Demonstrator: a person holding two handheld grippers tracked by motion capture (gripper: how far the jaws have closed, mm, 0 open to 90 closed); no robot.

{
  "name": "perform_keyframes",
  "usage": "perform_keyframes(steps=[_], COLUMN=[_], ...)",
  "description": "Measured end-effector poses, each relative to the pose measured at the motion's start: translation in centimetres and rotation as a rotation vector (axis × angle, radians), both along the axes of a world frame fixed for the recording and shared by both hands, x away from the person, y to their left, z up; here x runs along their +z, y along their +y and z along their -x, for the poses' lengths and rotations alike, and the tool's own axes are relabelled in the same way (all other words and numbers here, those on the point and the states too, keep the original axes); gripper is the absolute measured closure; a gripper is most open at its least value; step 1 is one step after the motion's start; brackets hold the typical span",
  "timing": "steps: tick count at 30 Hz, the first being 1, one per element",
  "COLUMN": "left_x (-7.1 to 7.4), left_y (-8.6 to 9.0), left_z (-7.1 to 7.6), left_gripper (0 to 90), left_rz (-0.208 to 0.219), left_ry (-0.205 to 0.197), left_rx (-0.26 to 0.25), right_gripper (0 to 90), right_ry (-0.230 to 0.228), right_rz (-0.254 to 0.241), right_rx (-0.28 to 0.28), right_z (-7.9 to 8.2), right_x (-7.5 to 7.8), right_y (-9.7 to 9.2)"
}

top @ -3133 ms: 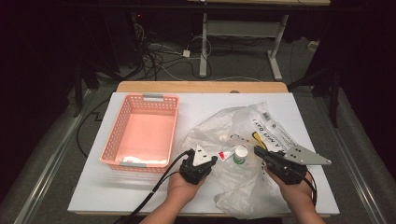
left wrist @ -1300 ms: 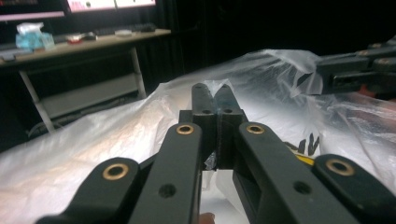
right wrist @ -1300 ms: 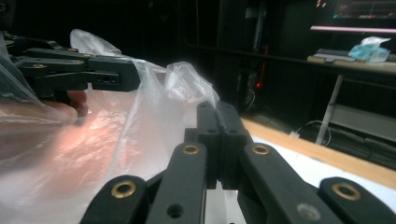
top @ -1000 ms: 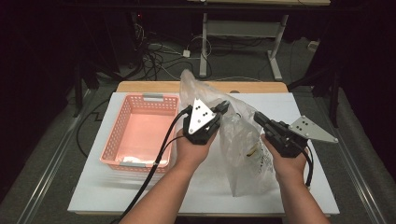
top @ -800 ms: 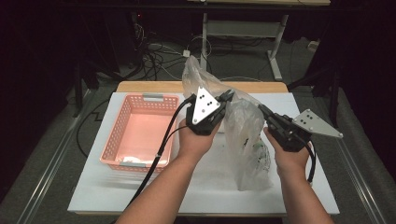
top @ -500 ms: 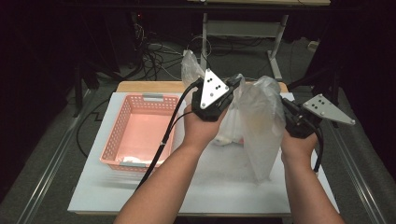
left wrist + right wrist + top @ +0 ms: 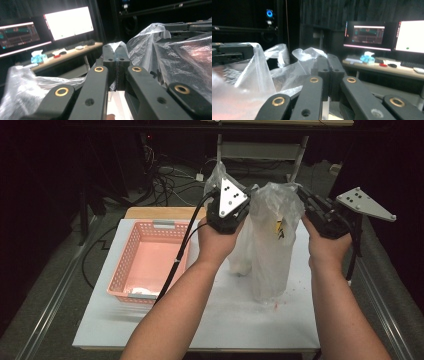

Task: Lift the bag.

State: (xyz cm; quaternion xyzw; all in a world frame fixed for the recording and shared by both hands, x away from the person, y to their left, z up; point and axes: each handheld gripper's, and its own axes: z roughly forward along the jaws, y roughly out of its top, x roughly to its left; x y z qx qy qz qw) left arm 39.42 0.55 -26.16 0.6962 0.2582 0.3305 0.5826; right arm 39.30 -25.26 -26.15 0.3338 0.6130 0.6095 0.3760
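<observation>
While the person's forearms reach in from the near edge of the white bench [image 7: 165, 330], both grippers are raised above it, holding a clear plastic bag [image 7: 272, 245] up between them. The left gripper [image 7: 227, 212] has its fingers pressed together on a fold of the bag's film, which shows pinched between the black tips in the left gripper view [image 7: 116, 58]. The right gripper [image 7: 320, 212] also has its fingers closed on the film; in the right gripper view the bag's crumpled edge [image 7: 307, 53] rises just behind the shut tips. The bag hangs stretched between the two grips, its lower end near or touching the bench top, though contact cannot be told for sure. Something with a yellow and black label [image 7: 278, 230] shows through the film in its upper part. To the left on the bench sits a pink mesh basket [image 7: 125, 270] with a pale item lying at its near end. Beyond the bench edge, cables [image 7: 165, 180] trail across the dark floor. Farther off, the gripper views show lit monitors [image 7: 68, 22] on a desk.
</observation>
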Motion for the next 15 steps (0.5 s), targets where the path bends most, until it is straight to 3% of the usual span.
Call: perform_keyframes(steps=[8, 12, 15], left_x=[-2.7, -3.4, -4.0], left_y=[0.7, 1.0, 1.7], left_z=[-0.5, -0.3, 0.6], left_gripper=[86.8, 73.4, 58.4], left_rz=[0.012, -0.007, -0.002], left_ry=[0.090, 0.157, 0.206], left_rx=[-0.004, -0.029, -0.039], right_gripper=[90.0, 90.0, 90.0], right_ry=[0.085, 0.108, 0.107], right_rz=[0.020, 0.021, 0.033], right_rx=[-0.019, -0.019, -0.016], right_z=[-0.6, -0.5, -0.4], right_x=[-4.0, -4.7, -5.0], right_y=[-0.8, -1.1, -1.2])
